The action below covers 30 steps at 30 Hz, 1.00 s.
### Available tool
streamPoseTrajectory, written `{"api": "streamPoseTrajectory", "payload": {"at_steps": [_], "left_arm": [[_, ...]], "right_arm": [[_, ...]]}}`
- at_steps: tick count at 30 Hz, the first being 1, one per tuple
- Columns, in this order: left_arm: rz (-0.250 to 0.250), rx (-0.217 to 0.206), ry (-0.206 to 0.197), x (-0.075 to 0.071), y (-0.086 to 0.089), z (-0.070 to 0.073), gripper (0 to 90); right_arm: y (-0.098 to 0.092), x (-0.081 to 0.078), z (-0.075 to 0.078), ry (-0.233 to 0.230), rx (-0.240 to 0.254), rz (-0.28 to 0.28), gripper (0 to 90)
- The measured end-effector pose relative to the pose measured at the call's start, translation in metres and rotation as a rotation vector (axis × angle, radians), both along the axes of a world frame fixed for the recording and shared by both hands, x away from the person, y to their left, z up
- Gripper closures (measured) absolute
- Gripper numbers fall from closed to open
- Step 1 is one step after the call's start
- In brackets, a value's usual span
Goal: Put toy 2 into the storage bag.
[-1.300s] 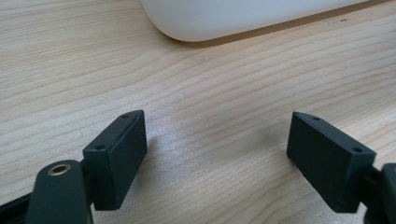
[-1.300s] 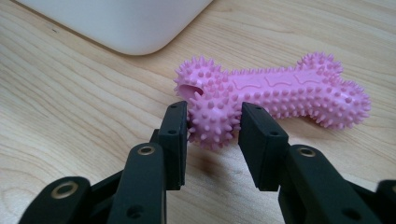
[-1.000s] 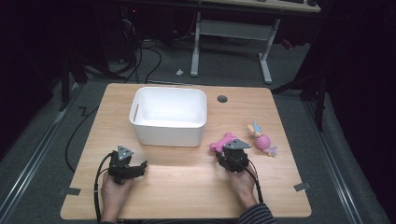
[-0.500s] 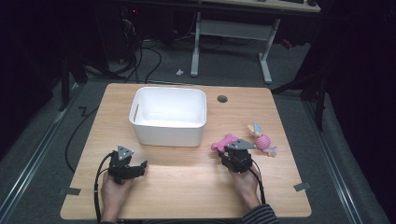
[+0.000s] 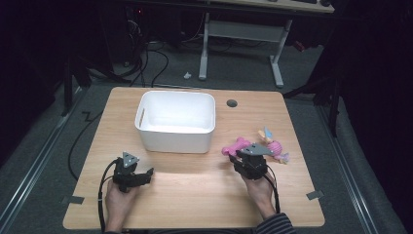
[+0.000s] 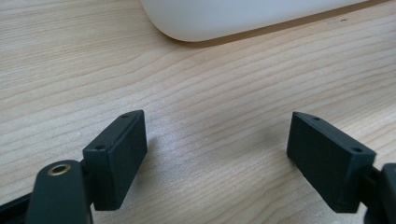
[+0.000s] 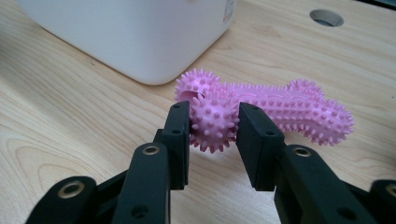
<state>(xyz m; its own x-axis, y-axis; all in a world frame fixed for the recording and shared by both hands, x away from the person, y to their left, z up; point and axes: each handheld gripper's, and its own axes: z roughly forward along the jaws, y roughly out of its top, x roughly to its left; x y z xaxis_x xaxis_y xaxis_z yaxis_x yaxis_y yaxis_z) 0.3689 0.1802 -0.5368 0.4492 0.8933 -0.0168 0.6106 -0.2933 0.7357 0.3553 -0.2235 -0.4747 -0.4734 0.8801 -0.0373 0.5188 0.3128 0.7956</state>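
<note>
Right gripper (image 7: pixel 214 125): jaws clamped on the pink spiky toy (image 7: pixel 261 109), on the table right of the white bin (image 5: pixel 175 121).
Left gripper (image 6: pixel 217 154): open, empty.
Progress: toy grasped, not lifted; bin looks empty.

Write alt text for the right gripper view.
The right gripper is shut on one knobbed end of a pink spiky toy lying on a wooden table. A white bin stands just behind the toy, and a round hole shows in the tabletop farther back.
</note>
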Motion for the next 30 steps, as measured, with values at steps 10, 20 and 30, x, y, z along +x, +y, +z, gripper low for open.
{"api": "streamPoseTrajectory", "payload": {"at_steps": [10, 20, 30], "left_arm": [[0.0, 0.0, 0.0, 0.0, 0.0, 0.0, 20.5], [-0.001, 0.0, 0.0, 0.0, 0.0, 0.0, 20.4], [-0.001, 0.0, 0.0, 0.0, 0.0, 0.0, 20.4]], "right_arm": [[-0.004, -0.003, 0.019, -0.019, 0.01, 0.018, 66.5], [-0.007, -0.008, 0.041, -0.048, 0.015, 0.057, 66.5], [-0.012, -0.005, 0.067, -0.048, 0.063, 0.097, 66.5]]}}
